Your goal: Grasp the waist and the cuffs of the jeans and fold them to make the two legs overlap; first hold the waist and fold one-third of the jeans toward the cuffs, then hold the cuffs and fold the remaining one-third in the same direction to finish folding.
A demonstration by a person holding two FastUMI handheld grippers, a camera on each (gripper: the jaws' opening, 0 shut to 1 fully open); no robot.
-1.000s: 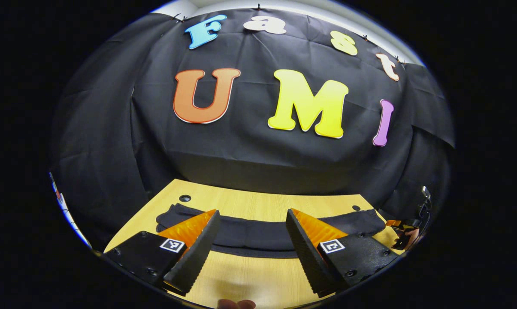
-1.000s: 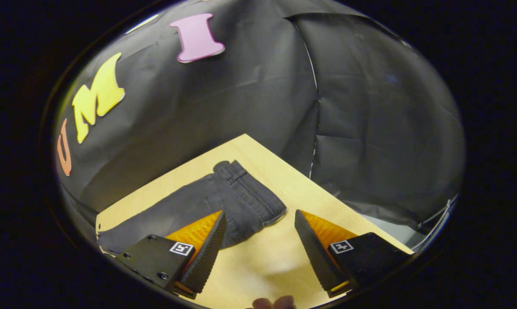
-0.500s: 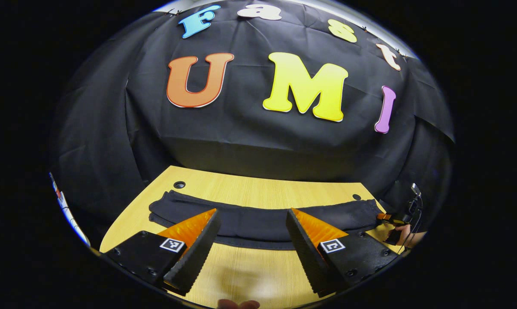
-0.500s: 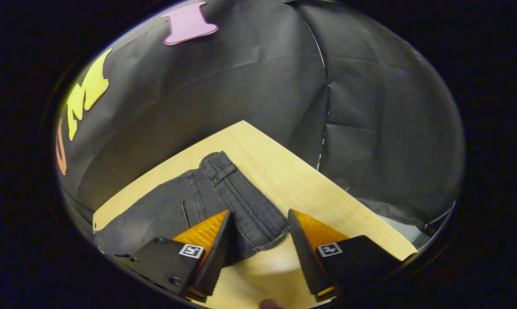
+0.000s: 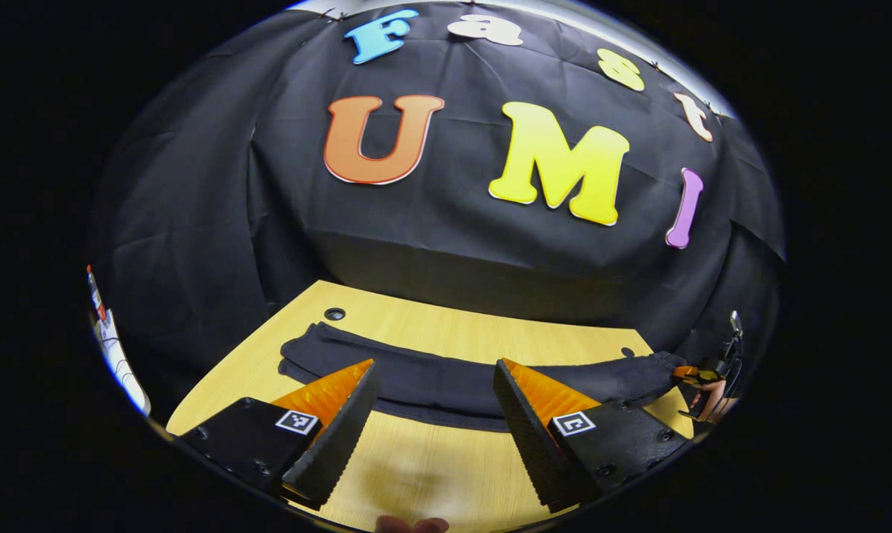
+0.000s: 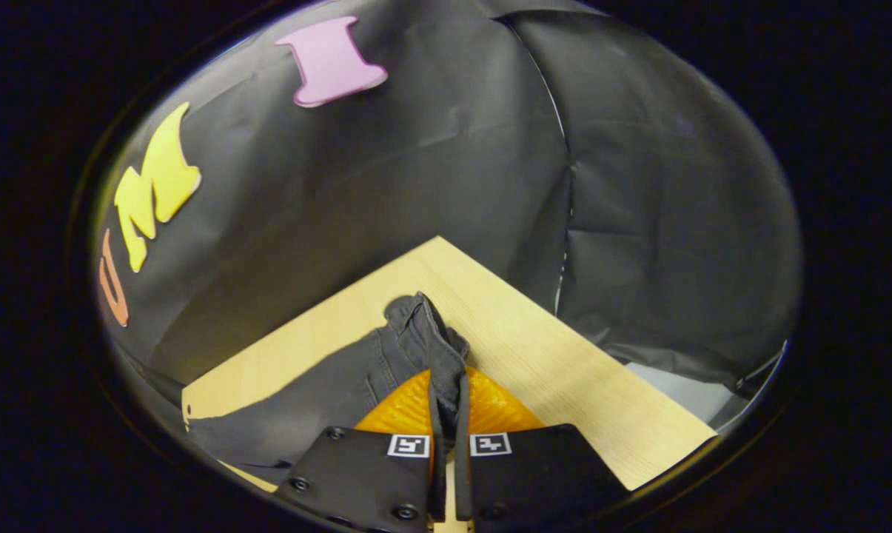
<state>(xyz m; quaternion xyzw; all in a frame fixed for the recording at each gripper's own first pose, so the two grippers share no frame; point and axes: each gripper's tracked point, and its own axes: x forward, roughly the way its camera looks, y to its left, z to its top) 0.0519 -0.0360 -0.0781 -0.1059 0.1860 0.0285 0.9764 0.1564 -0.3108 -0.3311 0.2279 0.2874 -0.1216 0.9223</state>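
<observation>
From my left gripper view the jeans (image 5: 446, 381) lie stretched across the wooden bench (image 5: 431, 474), a long dark band that runs from the round hole (image 5: 334, 314) in the bench top to the far right end. My left gripper (image 5: 434, 400) hangs over the near side of the jeans with its jaws spread wide, nothing between them, bare wood showing in the gap. The fingers cover parts of the near hem of the jeans, so I cannot follow that edge all the way. The cuff end lies just short of the round hole, and I cannot tell whether the two legs sit exactly on each other. At the far right end of the jeans I see the other gripper and a hand (image 5: 712, 407), small and cut off by the picture's rim.

In my right gripper view, the right gripper (image 6: 446, 403) has its jaws closed narrow on the waist (image 6: 431, 340) of the jeans, the cloth bunched upward between the two fingers. The pinched part itself is hidden behind them. The rest of the jeans trails off to the left of the waist, and its lower edge is lost at the rim. Right of the waist there is a strip of bare bench up to the bench edge (image 6: 571, 340), then the black cloth wall (image 6: 638, 222).
</observation>
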